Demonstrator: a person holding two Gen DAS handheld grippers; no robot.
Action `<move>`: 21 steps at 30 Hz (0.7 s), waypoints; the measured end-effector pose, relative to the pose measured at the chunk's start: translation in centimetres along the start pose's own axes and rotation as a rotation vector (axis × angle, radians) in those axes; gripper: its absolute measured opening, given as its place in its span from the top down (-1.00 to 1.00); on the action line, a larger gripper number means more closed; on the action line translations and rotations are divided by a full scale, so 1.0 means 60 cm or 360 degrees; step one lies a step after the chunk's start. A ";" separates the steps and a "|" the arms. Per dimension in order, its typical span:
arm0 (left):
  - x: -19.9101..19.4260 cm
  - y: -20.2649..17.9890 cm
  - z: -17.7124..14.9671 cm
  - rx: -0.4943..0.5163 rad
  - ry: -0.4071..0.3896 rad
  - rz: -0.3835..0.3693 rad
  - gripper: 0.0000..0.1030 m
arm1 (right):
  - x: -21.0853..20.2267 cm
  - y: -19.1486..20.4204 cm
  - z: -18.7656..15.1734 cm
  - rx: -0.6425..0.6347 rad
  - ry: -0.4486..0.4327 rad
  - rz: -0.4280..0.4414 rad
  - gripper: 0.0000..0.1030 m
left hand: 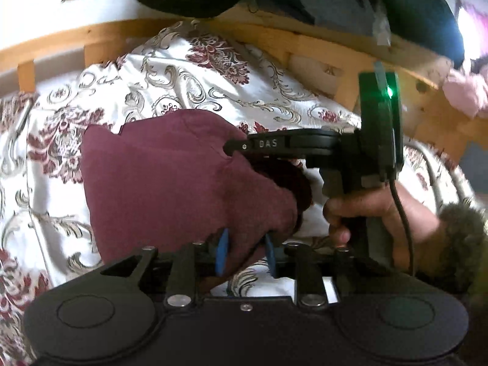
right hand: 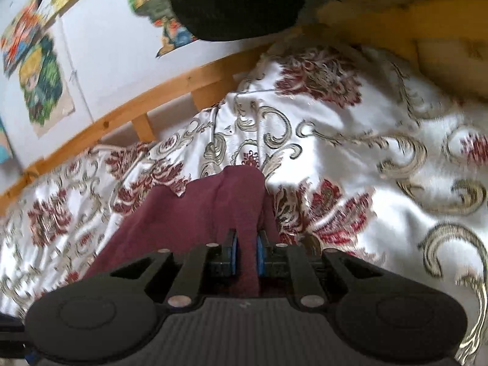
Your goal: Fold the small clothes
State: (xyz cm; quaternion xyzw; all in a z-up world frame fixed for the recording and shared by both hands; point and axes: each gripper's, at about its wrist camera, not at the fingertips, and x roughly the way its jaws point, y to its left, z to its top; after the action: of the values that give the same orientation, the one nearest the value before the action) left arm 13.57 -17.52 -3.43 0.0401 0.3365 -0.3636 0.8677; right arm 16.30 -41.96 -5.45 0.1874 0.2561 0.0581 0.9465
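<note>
The only legible writing is "DAS", in pale letters on the black finger of your right hand-held gripper (left hand: 244, 148) as seen from the left wrist view; a green light (left hand: 389, 92) glows on the unit mounted at the rear of that tool, and a black cable (left hand: 402, 201) hangs from it past your right hand (left hand: 381, 210), which grips the handle. No container is visible in either view. The task's thing is a maroon garment (left hand: 170, 180), lying bunched on the bedspread (left hand: 170, 79), a white fabric with dark red flowers and grey-gold scrolls. Your left hand-held gripper (left hand: 245, 254) has its blue pads (left hand: 222, 256) drawn close together with a fold of the garment pinched between them at its near edge. In the right wrist view, your right hand-held gripper (right hand: 246, 254) is likewise nearly closed, its blue pads (right hand: 233, 253) clamping a narrow ridge of the garment (right hand: 195, 216) that rises between them; the rest of the cloth spreads away to the left over the bedspread (right hand: 350, 140). The two tools hold the same garment, with the right one reaching in from the right at a right angle to the left one. A wooden bed rail (right hand: 146, 106) runs behind the bedspread, and colourful pictures (right hand: 42, 91) are fixed to the white wall beyond it. A dark bundle (right hand: 238, 3) sits at the top of both views; it is too blurred to identify.
</note>
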 end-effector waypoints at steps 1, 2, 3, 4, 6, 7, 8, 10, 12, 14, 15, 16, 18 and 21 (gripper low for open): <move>-0.004 0.002 0.001 -0.0041 -0.0002 -0.0018 0.23 | -0.002 -0.003 0.000 0.0014 0.0000 -0.0003 0.62; -0.008 0.007 0.001 -0.0095 -0.0002 -0.0035 0.18 | -0.003 -0.005 0.001 0.0021 -0.0001 -0.0012 0.56; -0.012 0.010 0.001 -0.0142 0.0001 -0.0044 0.06 | -0.006 -0.005 0.001 0.0024 0.0001 -0.0022 0.51; -0.015 0.013 0.002 -0.0177 0.0004 -0.0046 -0.05 | -0.009 -0.006 0.002 0.0028 0.0003 -0.0035 0.39; -0.029 0.020 0.004 -0.0251 -0.0012 -0.0019 -0.29 | -0.021 -0.005 0.005 0.0040 0.0003 -0.0060 0.15; -0.037 0.023 0.004 -0.0280 -0.0024 0.0000 -0.41 | -0.029 -0.006 0.006 0.0049 -0.0003 -0.0064 0.07; -0.046 0.028 0.004 -0.0320 -0.0043 0.0033 -0.60 | -0.036 -0.005 0.008 0.0055 -0.0009 -0.0064 -0.02; -0.060 0.039 0.004 -0.0388 -0.0076 0.0088 -0.83 | -0.054 -0.005 0.014 0.0064 -0.0015 -0.0075 -0.36; -0.071 0.053 0.004 -0.0461 -0.0101 0.0144 -0.95 | -0.070 -0.001 0.018 0.0060 -0.0018 -0.0064 -0.62; -0.077 0.069 0.002 -0.0546 -0.0099 0.0210 -0.98 | -0.085 0.008 0.021 0.0025 0.0005 -0.0063 -0.83; -0.077 0.079 0.001 -0.0598 -0.0086 0.0252 -0.98 | -0.093 0.015 0.023 -0.0012 0.0025 -0.0063 -0.87; -0.078 0.088 0.001 -0.0643 -0.0070 0.0285 -0.98 | -0.099 0.022 0.023 -0.0054 0.0045 -0.0069 -0.95; -0.075 0.108 -0.004 -0.0748 -0.0027 0.0342 -0.98 | -0.115 0.038 0.022 -0.0147 0.0079 -0.0093 -0.99; -0.068 0.130 -0.011 -0.0844 0.0042 0.0409 -0.98 | -0.132 0.055 0.018 -0.0249 0.0137 -0.0125 -0.99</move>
State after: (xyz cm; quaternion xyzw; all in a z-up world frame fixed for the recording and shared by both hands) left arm 16.25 -9.15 -2.78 -0.1410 0.4231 -0.1497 0.8824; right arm 9.96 -40.86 0.35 0.1001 0.2984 0.0487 0.9479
